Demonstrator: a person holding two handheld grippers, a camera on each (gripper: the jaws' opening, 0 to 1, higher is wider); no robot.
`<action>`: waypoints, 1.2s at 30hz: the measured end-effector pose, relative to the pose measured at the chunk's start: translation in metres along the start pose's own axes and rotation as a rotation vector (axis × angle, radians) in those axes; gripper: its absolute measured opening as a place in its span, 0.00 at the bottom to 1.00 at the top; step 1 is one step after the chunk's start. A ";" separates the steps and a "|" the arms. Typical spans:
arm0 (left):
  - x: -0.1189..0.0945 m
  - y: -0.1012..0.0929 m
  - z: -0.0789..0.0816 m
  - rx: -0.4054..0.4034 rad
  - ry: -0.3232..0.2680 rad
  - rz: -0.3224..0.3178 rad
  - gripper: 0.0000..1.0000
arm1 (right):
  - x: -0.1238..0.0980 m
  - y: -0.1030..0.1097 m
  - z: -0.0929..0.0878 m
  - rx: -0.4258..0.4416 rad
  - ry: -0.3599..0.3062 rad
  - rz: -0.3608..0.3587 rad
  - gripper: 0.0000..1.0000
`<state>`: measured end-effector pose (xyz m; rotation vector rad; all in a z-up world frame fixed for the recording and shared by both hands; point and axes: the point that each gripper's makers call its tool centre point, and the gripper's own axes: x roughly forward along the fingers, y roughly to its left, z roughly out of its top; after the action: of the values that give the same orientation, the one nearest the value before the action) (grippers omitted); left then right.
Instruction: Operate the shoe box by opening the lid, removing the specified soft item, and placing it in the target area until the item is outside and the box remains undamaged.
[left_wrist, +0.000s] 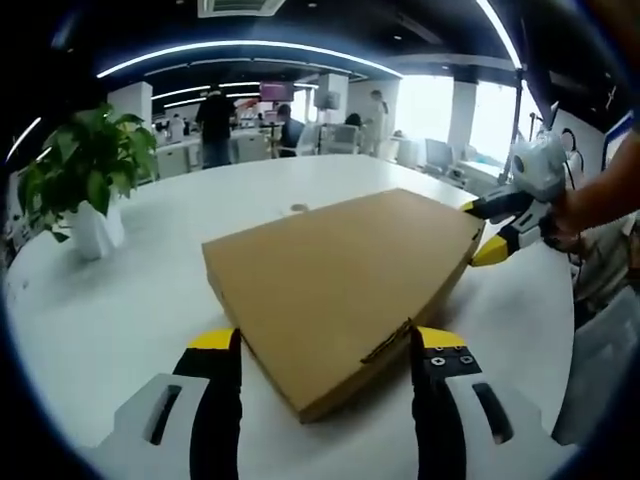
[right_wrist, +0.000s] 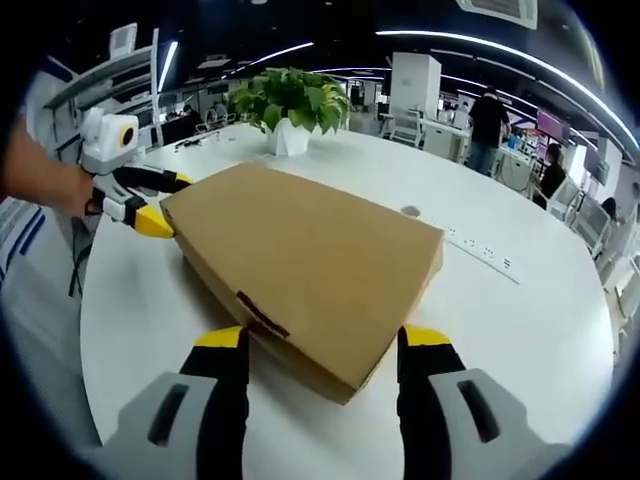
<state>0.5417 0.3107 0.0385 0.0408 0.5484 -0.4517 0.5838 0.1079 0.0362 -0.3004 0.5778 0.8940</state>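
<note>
A closed box (left_wrist: 345, 290) lies on a white office table (left_wrist: 130, 300); both grippers (left_wrist: 325, 345) (right_wrist: 320, 340) straddle opposite corners, jaws wide; a plant (right_wrist: 290, 100) stands behind.

— We see the box (left_wrist: 340, 290) as plain brown cardboard, matt, with a smooth lid. And the table (left_wrist: 130, 330)?

— White and smooth with a soft sheen, we'd say. At ten o'clock in the left gripper view the pot (left_wrist: 97, 232) looks glossy white.

— The jaws look like black and yellow plastic on matt grey bodies.
</note>
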 end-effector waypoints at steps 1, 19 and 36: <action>-0.002 -0.001 -0.001 0.002 0.002 -0.005 0.69 | -0.003 0.003 -0.002 0.003 0.000 -0.004 0.54; -0.054 -0.039 -0.036 0.024 0.039 -0.053 0.69 | -0.047 0.063 -0.038 0.040 0.015 -0.028 0.53; -0.094 -0.072 -0.062 0.028 0.060 -0.079 0.69 | -0.085 0.108 -0.065 0.068 0.013 -0.040 0.53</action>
<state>0.4090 0.2936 0.0393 0.0598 0.6045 -0.5363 0.4335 0.0866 0.0323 -0.2556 0.6105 0.8329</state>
